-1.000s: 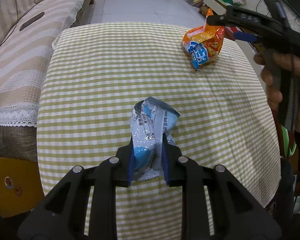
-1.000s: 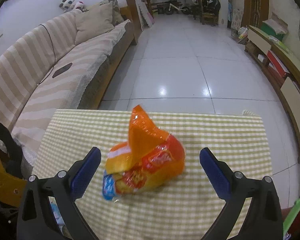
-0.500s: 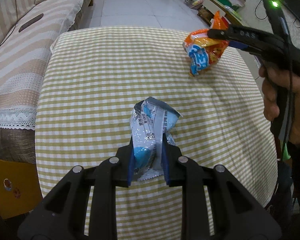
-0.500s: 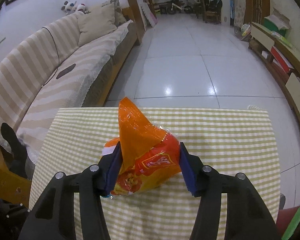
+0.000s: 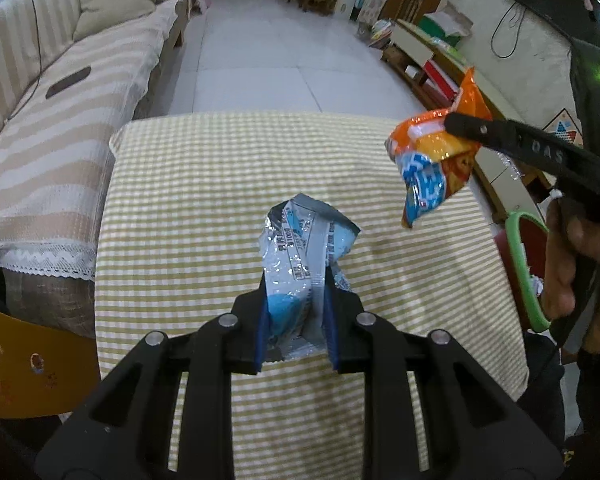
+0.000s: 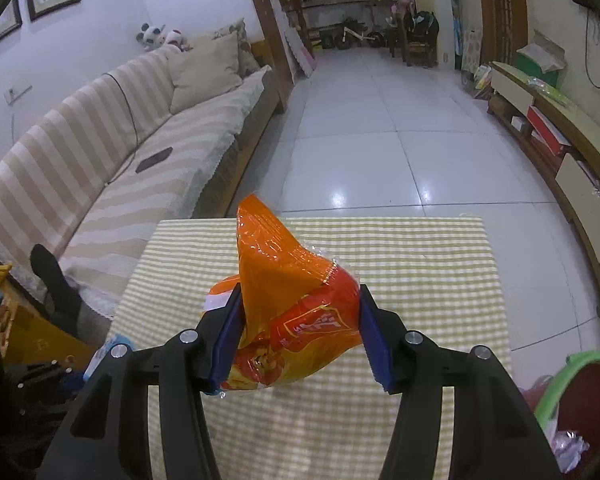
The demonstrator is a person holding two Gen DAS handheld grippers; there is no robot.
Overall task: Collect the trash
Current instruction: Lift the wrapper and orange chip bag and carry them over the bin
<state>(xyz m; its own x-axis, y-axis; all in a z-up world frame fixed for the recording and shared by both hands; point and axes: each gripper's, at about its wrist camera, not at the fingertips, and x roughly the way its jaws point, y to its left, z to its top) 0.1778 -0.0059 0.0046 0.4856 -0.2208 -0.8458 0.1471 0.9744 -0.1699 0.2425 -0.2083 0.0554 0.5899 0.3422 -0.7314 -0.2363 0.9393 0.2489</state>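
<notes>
A crumpled blue and silver snack wrapper [image 5: 300, 256] is pinched between the blue pads of my left gripper [image 5: 296, 328], which is shut on it and holds it above the checked tablecloth [image 5: 204, 200]. My right gripper [image 6: 300, 336] is shut on a puffy orange snack bag [image 6: 296, 304], lifted off the table. In the left wrist view the orange snack bag [image 5: 432, 160] hangs from the right gripper at the upper right, with a person's hand [image 5: 572, 256] on the handle.
A red bin with a green rim [image 6: 580, 392] stands at the table's right side, with trash inside; the bin's green rim [image 5: 520, 272] also shows by the hand. A striped sofa [image 6: 120, 152] runs along the left. White tiled floor [image 6: 380, 140] lies beyond the table.
My right gripper closed on the orange bag and lifted it off the table toward the right. My left gripper rose with the blue wrapper still in it.
</notes>
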